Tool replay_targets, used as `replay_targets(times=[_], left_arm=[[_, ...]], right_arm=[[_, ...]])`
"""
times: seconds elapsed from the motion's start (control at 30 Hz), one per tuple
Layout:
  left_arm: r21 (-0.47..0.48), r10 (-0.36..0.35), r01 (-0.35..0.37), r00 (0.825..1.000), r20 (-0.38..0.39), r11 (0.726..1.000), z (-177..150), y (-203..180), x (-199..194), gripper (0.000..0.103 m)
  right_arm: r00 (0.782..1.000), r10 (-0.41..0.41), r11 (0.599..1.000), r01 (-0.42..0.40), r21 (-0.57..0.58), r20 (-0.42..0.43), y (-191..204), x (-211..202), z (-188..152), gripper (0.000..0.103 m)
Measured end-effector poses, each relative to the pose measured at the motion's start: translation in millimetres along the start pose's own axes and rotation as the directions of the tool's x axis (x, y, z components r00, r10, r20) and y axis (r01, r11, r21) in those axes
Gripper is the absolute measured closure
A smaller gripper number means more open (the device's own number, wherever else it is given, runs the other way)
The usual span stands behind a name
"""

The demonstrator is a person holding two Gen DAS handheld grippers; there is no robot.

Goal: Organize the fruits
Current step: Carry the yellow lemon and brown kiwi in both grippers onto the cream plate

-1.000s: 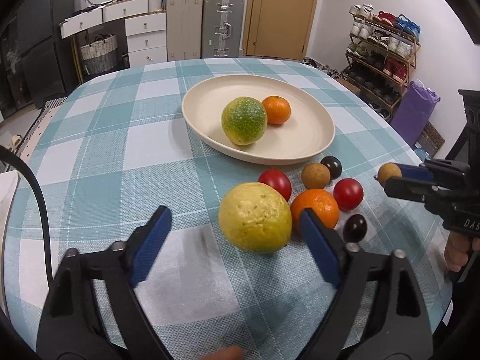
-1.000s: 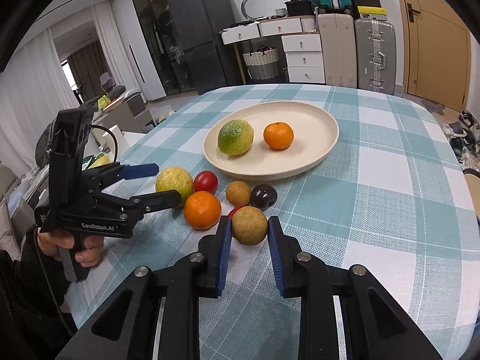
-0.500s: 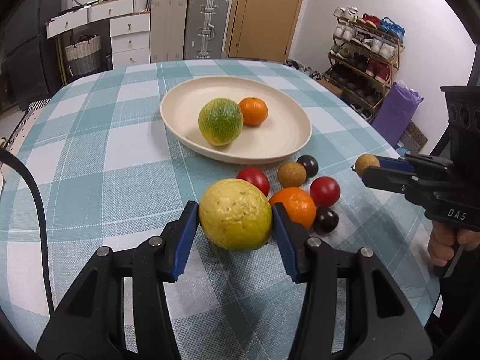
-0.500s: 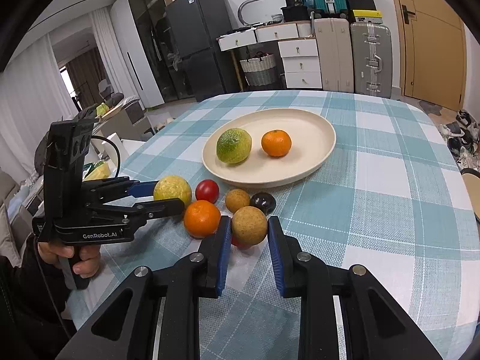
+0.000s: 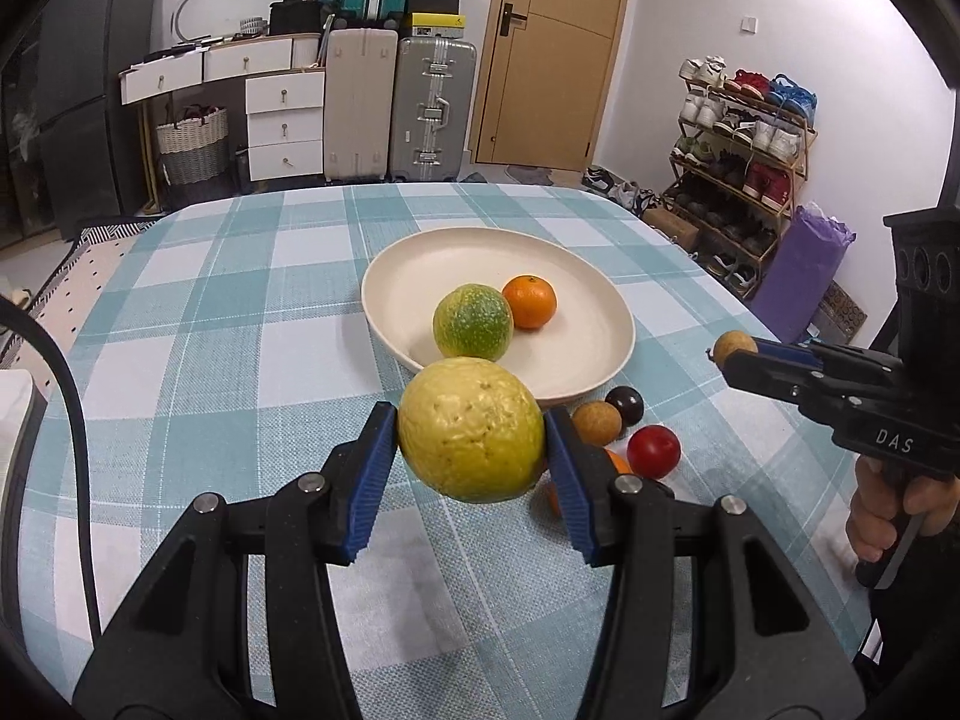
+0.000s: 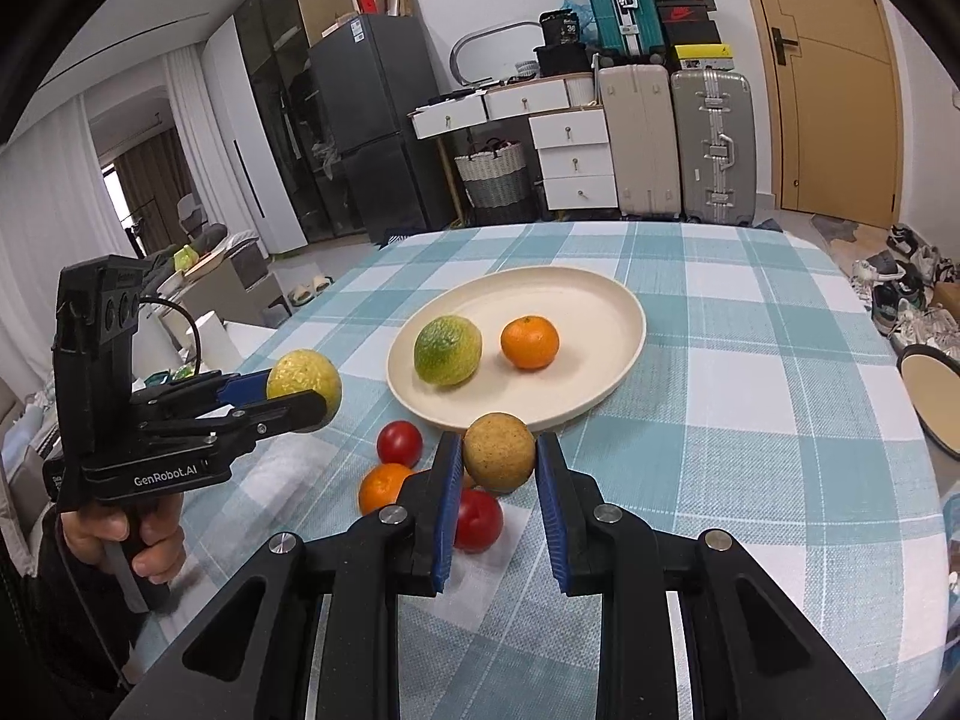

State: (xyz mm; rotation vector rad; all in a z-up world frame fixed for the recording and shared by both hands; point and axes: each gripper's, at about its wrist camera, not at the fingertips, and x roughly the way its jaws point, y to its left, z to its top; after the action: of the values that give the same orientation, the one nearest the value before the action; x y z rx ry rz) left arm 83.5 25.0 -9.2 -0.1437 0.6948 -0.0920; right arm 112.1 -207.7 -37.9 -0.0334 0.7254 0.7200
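My left gripper (image 5: 471, 450) is shut on a large yellow fruit (image 5: 471, 429) and holds it above the table, near the cream plate (image 5: 420, 276). My right gripper (image 6: 499, 462) is shut on a small brown fruit (image 6: 499, 451), lifted in front of the plate (image 6: 600, 306). The plate holds a green fruit (image 6: 447, 350) and a small orange (image 6: 530, 342). On the cloth lie a red fruit (image 6: 399, 443), an orange (image 6: 384, 486), another red fruit (image 6: 478, 519), a brown fruit (image 5: 596, 421) and a dark one (image 5: 624, 402).
The round table has a teal checked cloth (image 6: 750, 396). Suitcases (image 5: 432, 108), drawers (image 5: 282, 120) and a shoe rack (image 5: 738, 144) stand behind it. A second plate's rim (image 6: 930, 402) shows past the table's right edge.
My left gripper closed on the yellow fruit and lifted it off the cloth toward the plate. My right gripper rose with the brown fruit.
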Motion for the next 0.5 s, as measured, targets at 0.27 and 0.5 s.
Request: replay_targets(times=[0.27, 0.5], left_arm=[[0.012, 0.002, -0.002, 1.000, 0.007, 1.000, 5.2, -0.2, 2.7, 0.056], [0.020, -0.005, 0.005, 1.000, 0.006, 1.000, 10.4, -4.8, 10.4, 0.056]], right_arm=[[1.000, -0.022, 1.000, 0.022, 0.002, 0.016, -0.1, -1.0, 10.0, 0.078], [0.999, -0.034, 0.999, 0.033, 0.018, 0.034, -3.1, 0.7, 19.1, 0.078]])
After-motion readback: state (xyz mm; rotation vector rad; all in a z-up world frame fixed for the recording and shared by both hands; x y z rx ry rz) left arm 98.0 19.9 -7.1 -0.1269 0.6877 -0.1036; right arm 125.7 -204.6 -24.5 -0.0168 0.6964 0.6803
